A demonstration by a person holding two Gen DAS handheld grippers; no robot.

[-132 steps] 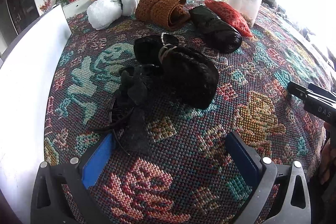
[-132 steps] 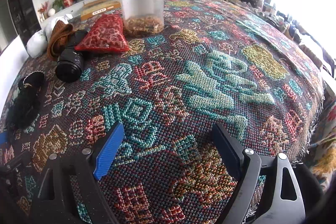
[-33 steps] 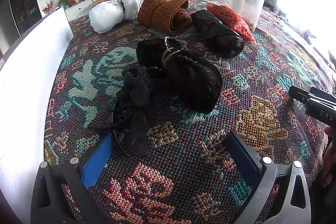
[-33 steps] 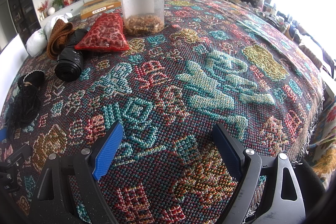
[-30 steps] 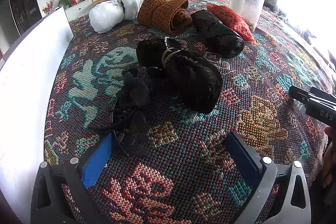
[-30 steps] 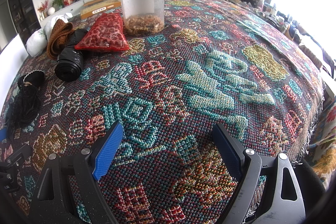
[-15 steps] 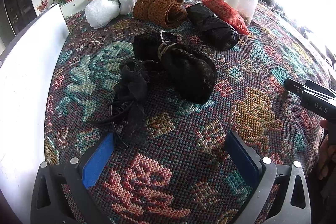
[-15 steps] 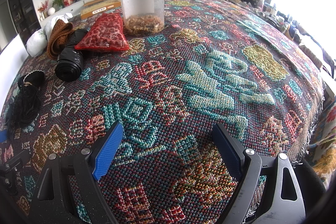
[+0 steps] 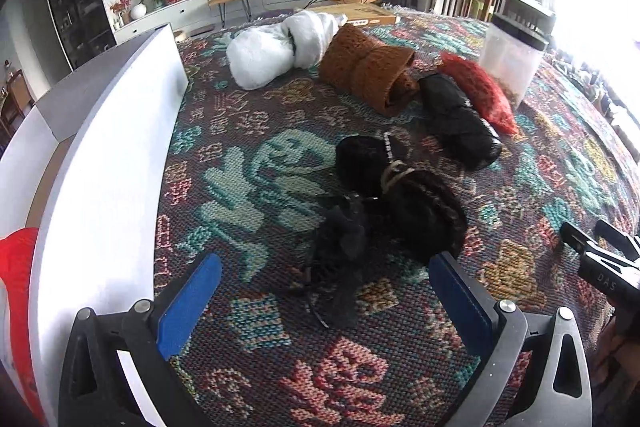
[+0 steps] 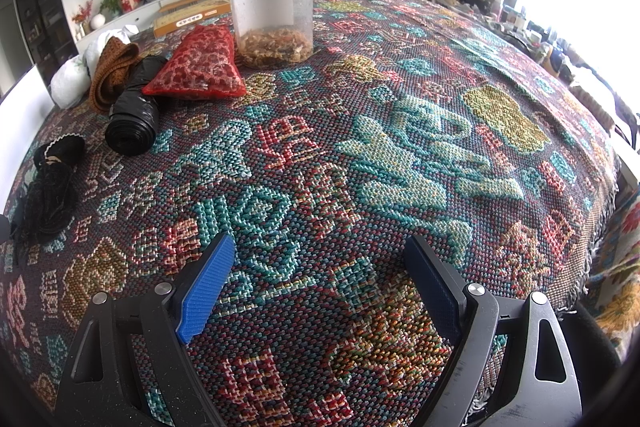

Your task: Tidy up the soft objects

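Note:
My left gripper [image 9: 324, 291] is open and empty, just in front of a black lacy tangle [image 9: 340, 247] lying on the patterned cloth [image 9: 256, 331]. Behind it lie a black knitted bundle [image 9: 420, 215], a black rolled bag [image 9: 460, 119], a red mesh pouch [image 9: 476, 91], a brown knitted roll [image 9: 368, 71] and a white fluffy bundle [image 9: 272, 51]. My right gripper [image 10: 320, 279] is open and empty over bare cloth [image 10: 400, 155]. The pouch [image 10: 200, 63], black roll [image 10: 134, 119] and black bundle [image 10: 52, 179] show at its left.
A white open box wall [image 9: 104, 163] stands along the left of the cloth, with something red [image 9: 20, 291] inside. A clear jar with a black lid [image 10: 272, 7] stands at the back. The cloth's fringed edge [image 10: 600, 227] drops off at the right.
My left gripper has lifted and tilted back, so the view now takes in more of the white box and the room. The right gripper has not moved.

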